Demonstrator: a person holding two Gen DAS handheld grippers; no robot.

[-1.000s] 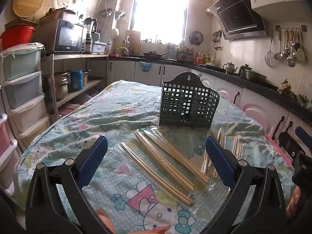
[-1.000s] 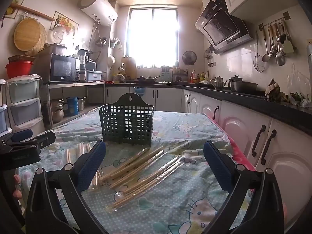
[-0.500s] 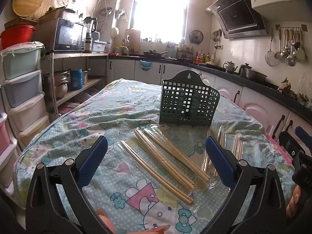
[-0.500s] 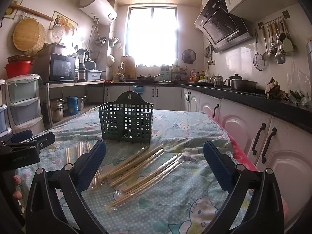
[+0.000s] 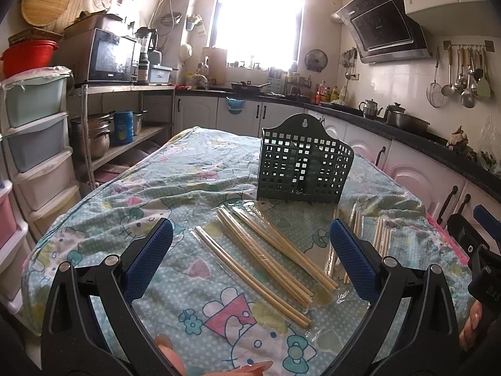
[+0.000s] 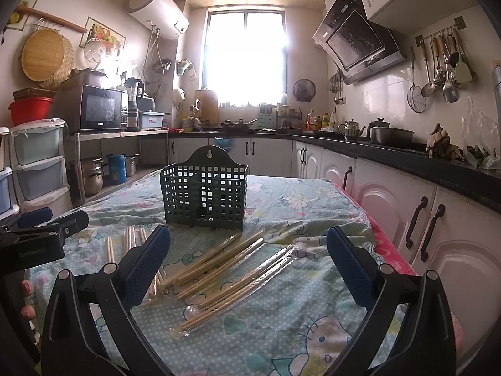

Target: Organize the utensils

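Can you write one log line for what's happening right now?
left claw: open, empty | right claw: open, empty | wrapped chopsticks: on tablecloth | green basket: upright, empty

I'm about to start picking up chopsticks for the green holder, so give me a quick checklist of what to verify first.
1. Left tongs open and empty: ok.
2. Right tongs open and empty: ok.
3. Green holder upright on the tablecloth: ok.
4. Wrapped chopsticks lie flat within view, apart from the holder: ok.
5. Holder compartments free of contents: cannot tell, the mesh hides the inside.
6. Chopsticks separated for a single grasp: not ok, the sleeves overlap in the right view.
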